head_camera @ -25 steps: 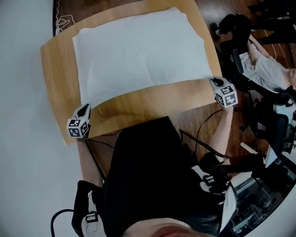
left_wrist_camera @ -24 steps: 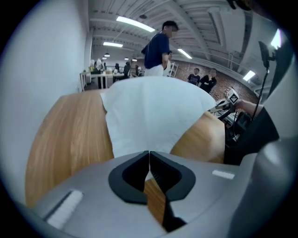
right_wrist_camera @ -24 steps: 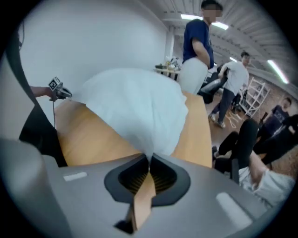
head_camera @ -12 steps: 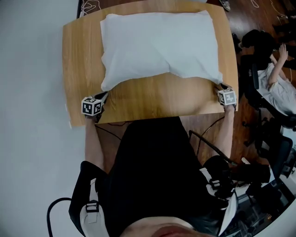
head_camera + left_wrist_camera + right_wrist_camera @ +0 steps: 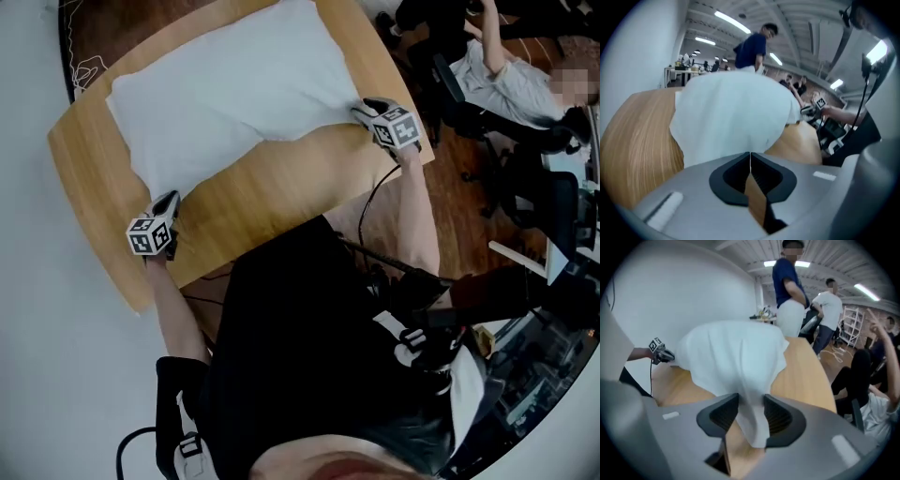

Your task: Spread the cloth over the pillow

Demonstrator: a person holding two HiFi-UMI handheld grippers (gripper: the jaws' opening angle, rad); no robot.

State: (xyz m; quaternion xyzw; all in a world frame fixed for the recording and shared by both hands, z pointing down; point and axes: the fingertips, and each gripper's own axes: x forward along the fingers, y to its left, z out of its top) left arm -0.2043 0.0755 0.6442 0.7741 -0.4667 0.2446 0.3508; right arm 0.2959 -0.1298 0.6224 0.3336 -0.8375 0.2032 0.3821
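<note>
A white cloth [image 5: 225, 94] lies draped over the pillow on the wooden table [image 5: 272, 183]. My left gripper [image 5: 172, 200] sits at the cloth's near left corner. In the left gripper view its jaws [image 5: 750, 161] are pressed together with a thin white edge of the cloth [image 5: 736, 117] pinched in the seam. My right gripper [image 5: 364, 108] is at the near right corner. Its jaws [image 5: 751, 414] have just been opening and stand apart, and the cloth's corner [image 5: 752, 427] hangs loose between them without being pressed.
Seated people and office chairs [image 5: 506, 75] crowd the floor right of the table. A person [image 5: 790, 287] stands beyond the table's far end. A cable [image 5: 89, 70] lies on the floor at the far left. The table's near edge [image 5: 281, 234] is close to my body.
Both grippers have moved in toward the pillow's near corners and the cloth has settled lower over it. The head view has swung round.
</note>
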